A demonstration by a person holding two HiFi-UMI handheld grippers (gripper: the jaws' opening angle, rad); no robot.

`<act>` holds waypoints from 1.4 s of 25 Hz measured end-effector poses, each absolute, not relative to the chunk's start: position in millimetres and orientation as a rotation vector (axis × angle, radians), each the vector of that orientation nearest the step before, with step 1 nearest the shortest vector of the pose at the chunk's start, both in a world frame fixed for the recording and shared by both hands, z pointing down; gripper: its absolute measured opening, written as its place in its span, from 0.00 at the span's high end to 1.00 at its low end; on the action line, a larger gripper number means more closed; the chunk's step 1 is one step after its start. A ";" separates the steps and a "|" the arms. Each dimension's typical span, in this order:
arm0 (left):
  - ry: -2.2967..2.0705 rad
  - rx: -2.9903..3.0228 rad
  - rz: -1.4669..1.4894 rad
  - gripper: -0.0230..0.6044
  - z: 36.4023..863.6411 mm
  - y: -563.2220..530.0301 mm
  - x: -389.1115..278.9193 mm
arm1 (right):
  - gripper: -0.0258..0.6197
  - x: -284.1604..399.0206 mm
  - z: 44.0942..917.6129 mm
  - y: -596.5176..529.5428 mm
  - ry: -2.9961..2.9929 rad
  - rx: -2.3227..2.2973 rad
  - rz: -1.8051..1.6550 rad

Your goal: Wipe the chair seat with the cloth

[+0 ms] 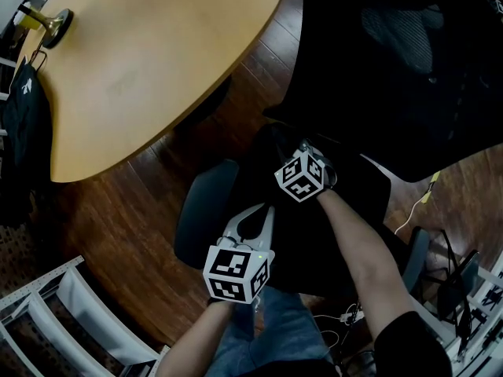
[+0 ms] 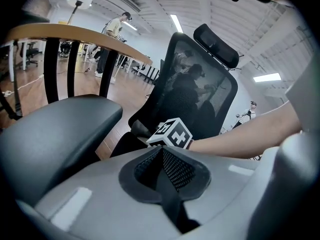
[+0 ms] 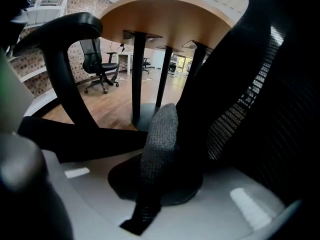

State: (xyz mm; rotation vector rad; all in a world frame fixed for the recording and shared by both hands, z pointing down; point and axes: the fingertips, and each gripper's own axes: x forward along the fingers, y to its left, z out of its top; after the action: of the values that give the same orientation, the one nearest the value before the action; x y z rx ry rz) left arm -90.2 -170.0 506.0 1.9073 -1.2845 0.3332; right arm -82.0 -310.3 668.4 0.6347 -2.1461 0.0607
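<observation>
There are two tools, the left tool (image 1: 258, 214) and the right tool (image 3: 165, 129), and each carries one marker cube, so two cubes (image 1: 237, 272) (image 1: 301, 176). One wooden surface (image 1: 157, 61) stands here. There are two office chairs: the near chair (image 2: 200, 84) with two armrests (image 1: 206, 210) (image 1: 416, 258), and a far chair (image 3: 95, 64). One dark cloth (image 1: 365, 191) lies on the seat. Two people (image 2: 116, 26) (image 2: 251, 109) show plainly in the distance.
</observation>
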 end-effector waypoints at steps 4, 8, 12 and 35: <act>-1.274 1.926 0.360 0.96 508.0 -164.0 -88.3 | 0.94 -81.0 671.4 -298.1 -2.157 0.625 0.064; -1.252 1.952 0.383 0.96 504.7 -151.7 -87.3 | 0.94 -78.1 669.1 -279.5 -2.165 0.638 0.087; -1.232 1.966 0.409 0.96 504.6 -134.6 -87.3 | 0.94 -81.7 663.9 -246.4 -2.195 0.613 0.097; -1.281 1.999 0.478 0.96 502.4 7.3 -152.3 | 0.94 -137.5 636.1 -1.8 -2.301 0.508 0.164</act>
State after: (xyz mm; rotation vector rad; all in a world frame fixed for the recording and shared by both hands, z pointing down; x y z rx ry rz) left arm -152.3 7.3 502.4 1.9986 -1.2808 0.4781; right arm -137.5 -1.8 636.1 0.5077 -2.3005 0.1637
